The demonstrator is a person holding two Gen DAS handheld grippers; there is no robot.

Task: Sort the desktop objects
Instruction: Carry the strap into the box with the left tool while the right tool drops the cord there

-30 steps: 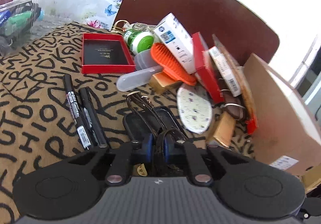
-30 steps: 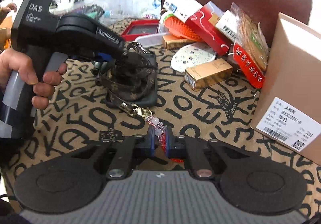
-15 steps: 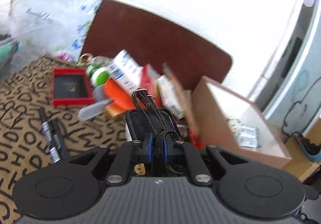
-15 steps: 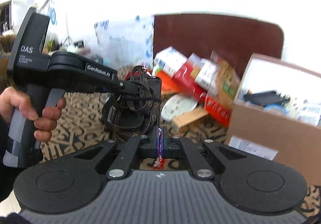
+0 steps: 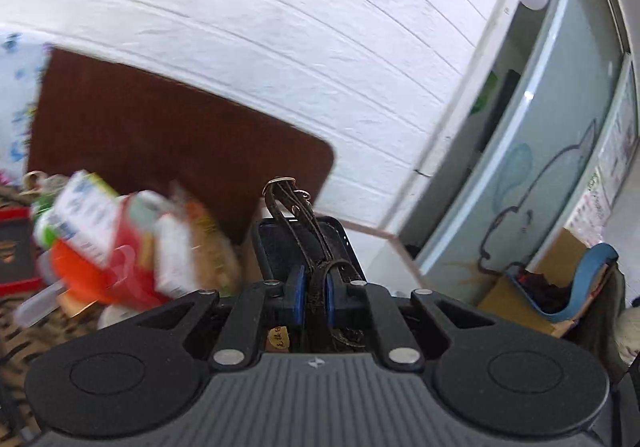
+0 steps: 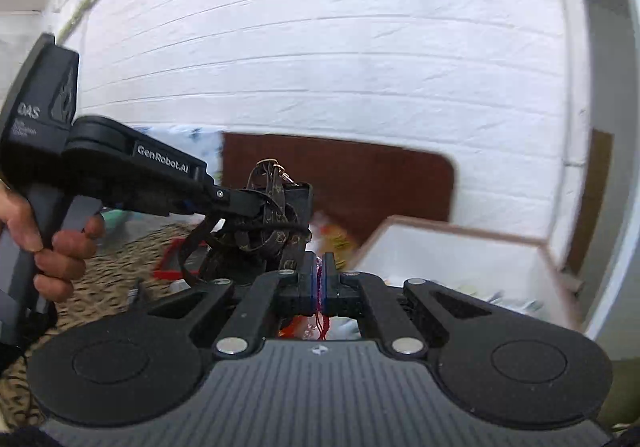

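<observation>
My left gripper (image 5: 312, 297) is shut on the dark brown strap (image 5: 298, 223) of a black phone case (image 5: 280, 247) and holds it in the air. In the right wrist view the same case (image 6: 302, 203) hangs from the left gripper (image 6: 260, 207), with its strap (image 6: 276, 235) looped below. My right gripper (image 6: 320, 281) is shut on a red beaded charm cord (image 6: 322, 323) that hangs from the strap. An open cardboard box (image 6: 460, 247) lies just right of the case.
A blurred pile of boxes and packets (image 5: 120, 243) lies at left on the patterned cloth (image 6: 120, 267). A red tray (image 5: 16, 255) sits at the far left. A brown chair back (image 5: 160, 151) stands behind, before a white wall.
Both grippers have lifted the case and its cord off the cloth and carried them up and right, toward the cardboard box. The views now tilt up to the wall.
</observation>
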